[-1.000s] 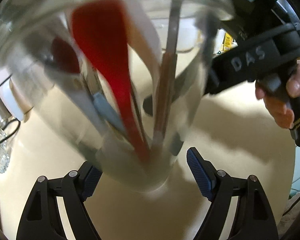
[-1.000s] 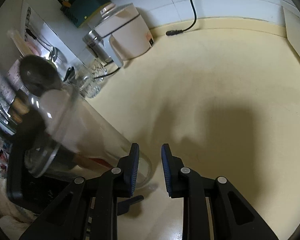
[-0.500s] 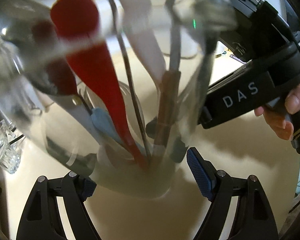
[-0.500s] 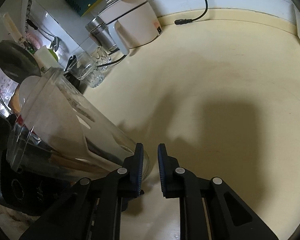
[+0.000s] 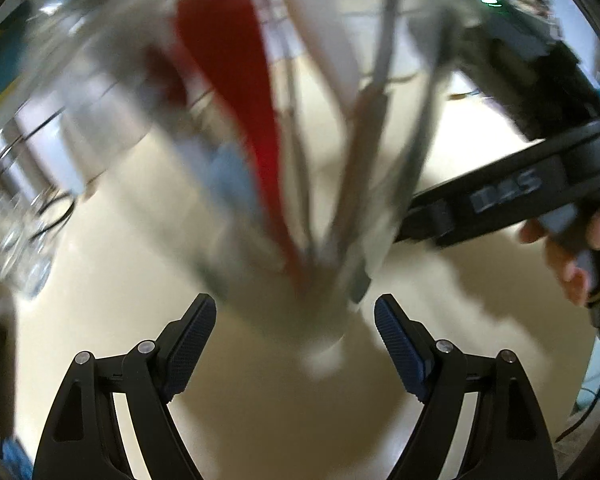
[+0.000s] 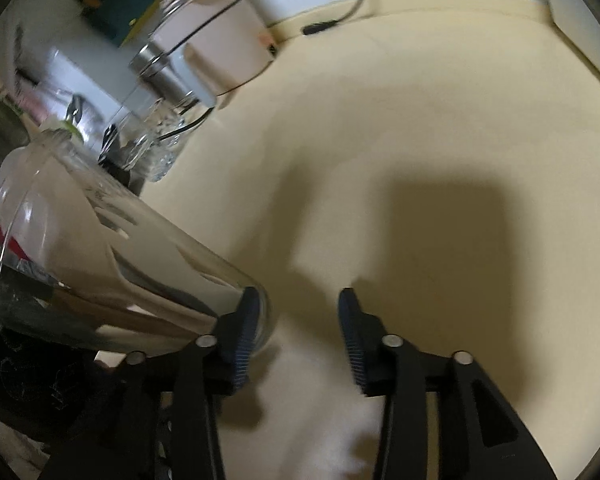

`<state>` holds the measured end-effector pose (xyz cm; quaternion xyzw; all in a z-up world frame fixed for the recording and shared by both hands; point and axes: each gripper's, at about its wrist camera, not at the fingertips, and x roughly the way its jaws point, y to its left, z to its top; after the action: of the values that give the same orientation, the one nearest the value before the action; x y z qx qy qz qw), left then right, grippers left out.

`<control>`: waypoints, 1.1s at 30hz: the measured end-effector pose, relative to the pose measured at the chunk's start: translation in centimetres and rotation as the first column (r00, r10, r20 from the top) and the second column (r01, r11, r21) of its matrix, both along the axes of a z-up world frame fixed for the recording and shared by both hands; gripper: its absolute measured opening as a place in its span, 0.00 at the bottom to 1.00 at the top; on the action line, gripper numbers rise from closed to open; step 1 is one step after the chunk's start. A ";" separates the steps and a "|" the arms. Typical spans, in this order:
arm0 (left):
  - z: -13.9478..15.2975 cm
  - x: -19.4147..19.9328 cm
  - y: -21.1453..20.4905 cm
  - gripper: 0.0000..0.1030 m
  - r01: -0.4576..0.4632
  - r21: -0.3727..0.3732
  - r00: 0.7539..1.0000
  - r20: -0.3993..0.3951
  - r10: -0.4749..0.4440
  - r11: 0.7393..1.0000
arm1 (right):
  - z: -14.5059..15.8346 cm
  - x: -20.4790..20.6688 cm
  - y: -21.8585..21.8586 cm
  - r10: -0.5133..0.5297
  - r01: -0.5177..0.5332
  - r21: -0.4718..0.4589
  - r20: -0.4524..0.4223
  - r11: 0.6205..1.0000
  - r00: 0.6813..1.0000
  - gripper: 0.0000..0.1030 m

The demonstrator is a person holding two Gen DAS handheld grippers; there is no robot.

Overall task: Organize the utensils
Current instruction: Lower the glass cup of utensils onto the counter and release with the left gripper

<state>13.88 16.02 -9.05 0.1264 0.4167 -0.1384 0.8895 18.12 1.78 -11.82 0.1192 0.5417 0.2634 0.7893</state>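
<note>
Now both tongs (image 5: pixel 294 344) (image 6: pixel 298 336) agape, empty.

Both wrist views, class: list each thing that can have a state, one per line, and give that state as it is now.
Left gripper: open, empty, fingers either side of the jar's base, apart from it.
Right gripper: open, holding nothing.
Glass jar: filled with utensils, standing on the counter.
Red spatula: in the jar, handle down.
White spatula: in the jar, handle down.
Cable plug: unplugged, lying on the counter.
</note>
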 end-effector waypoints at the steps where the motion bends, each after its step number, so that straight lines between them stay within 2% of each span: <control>1: -0.1 -0.2 0.1 0.82 -0.014 0.012 1.000 -0.011 0.014 1.000 | 0.0 -0.3 -0.1 -0.006 0.006 -0.009 0.001 1.000 1.000 0.51; 3: -0.3 -0.7 0.8 0.82 -0.033 0.009 0.999 -0.024 0.033 0.999 | 0.1 -0.8 0.0 -0.001 0.001 -0.042 0.013 0.999 1.000 0.56; 6: -0.3 -1.5 1.6 0.82 -0.076 -0.005 0.997 -0.007 0.076 0.997 | 0.2 -1.3 0.7 0.011 -0.005 -0.124 0.048 0.992 0.999 0.56; 12: 2.6 -3.2 2.8 0.82 -0.192 -0.020 0.981 0.013 0.192 0.981 | 0.7 -1.8 1.8 0.023 0.002 -0.226 0.106 0.974 0.994 0.56; 16: 4.6 -4.5 2.8 0.82 -0.307 -0.014 0.952 -0.003 0.307 0.952 | 2.5 -3.1 1.4 0.029 -0.002 -0.217 0.122 0.976 0.992 0.56; 20: 7.6 -5.4 1.7 0.82 -0.401 -0.058 0.916 -0.055 0.398 0.914 | 5.7 -5.6 0.4 0.047 -0.012 -0.211 0.162 0.977 0.986 0.56; 22: 9.0 -5.7 0.7 0.82 -0.446 -0.044 0.894 -0.067 0.443 0.894 | 7.3 -6.8 -0.1 0.045 -0.009 -0.199 0.178 0.980 0.983 0.56; 26: 10.9 -6.3 -0.9 0.82 -0.488 -0.062 0.873 -0.060 0.485 0.871 | 9.3 -8.5 -1.4 0.010 0.029 -0.204 0.189 0.979 0.982 0.56; 29: 11.3 -7.1 -2.2 0.82 -0.519 -0.055 0.855 -0.052 0.517 0.853 | 10.2 -9.7 -2.0 0.004 0.053 -0.260 0.214 0.964 0.977 0.56; 33: 11.3 -8.1 -3.0 0.82 -0.565 -0.062 0.824 -0.099 0.558 0.823 | 11.1 -11.3 -2.9 0.027 0.041 -0.279 0.235 0.959 0.971 0.56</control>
<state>5.81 13.06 2.25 -0.0469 0.4624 0.1065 0.8790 6.81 -1.12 -0.75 -0.0248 0.4751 0.1933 0.8581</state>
